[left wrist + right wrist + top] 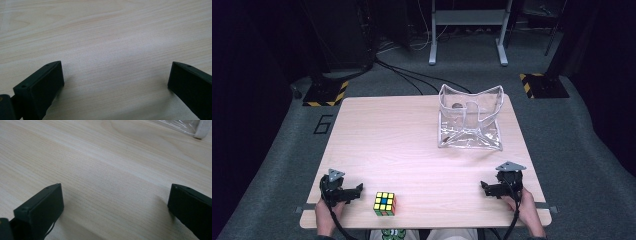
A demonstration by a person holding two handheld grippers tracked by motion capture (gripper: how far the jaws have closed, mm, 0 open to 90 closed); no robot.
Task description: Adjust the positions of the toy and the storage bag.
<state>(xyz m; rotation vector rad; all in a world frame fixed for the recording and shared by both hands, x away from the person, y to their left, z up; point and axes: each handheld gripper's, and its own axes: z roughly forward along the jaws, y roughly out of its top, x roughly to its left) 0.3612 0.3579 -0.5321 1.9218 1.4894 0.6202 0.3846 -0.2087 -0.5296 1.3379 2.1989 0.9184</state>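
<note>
Near the front edge of the tabletop (412, 130), the left gripper (357, 190) rests low in the person's left hand (326, 216), its jaws spread wide with nothing between them. Just beyond those jaws, to the side they point toward, sits a colour-tiled puzzle cube (384, 203), close to the jaw tips but apart from them; its top face shows mostly yellow tiles with a blue one at the middle (the side faces are too small to read tile by tile). From the left gripper view, the left gripper (116, 75) shows its two black jaws standing far apart over bare pale wood, and nothing lies in the gap.

Well away on the other side of the cube, the right gripper (486, 188) is held in the person's right hand (528, 207) near the front right corner, its jaws turned inward toward the cube and the other gripper. From the right gripper view, the right gripper (115, 195) likewise has its jaws parted wide, empty, with wood grain running between them. Past the far jaw in that view, a corner of a clear plastic container (180, 126) cuts into the upper edge.

From the high view, that clear plastic container (470, 120) stands far ahead of the right jaws, on the back right part of the tabletop, with its walls buckled inward (something small and dark lies inside, too small to identify). A grey three-cornered plate tops each gripper, and a cable trails from each toward the person.
</note>
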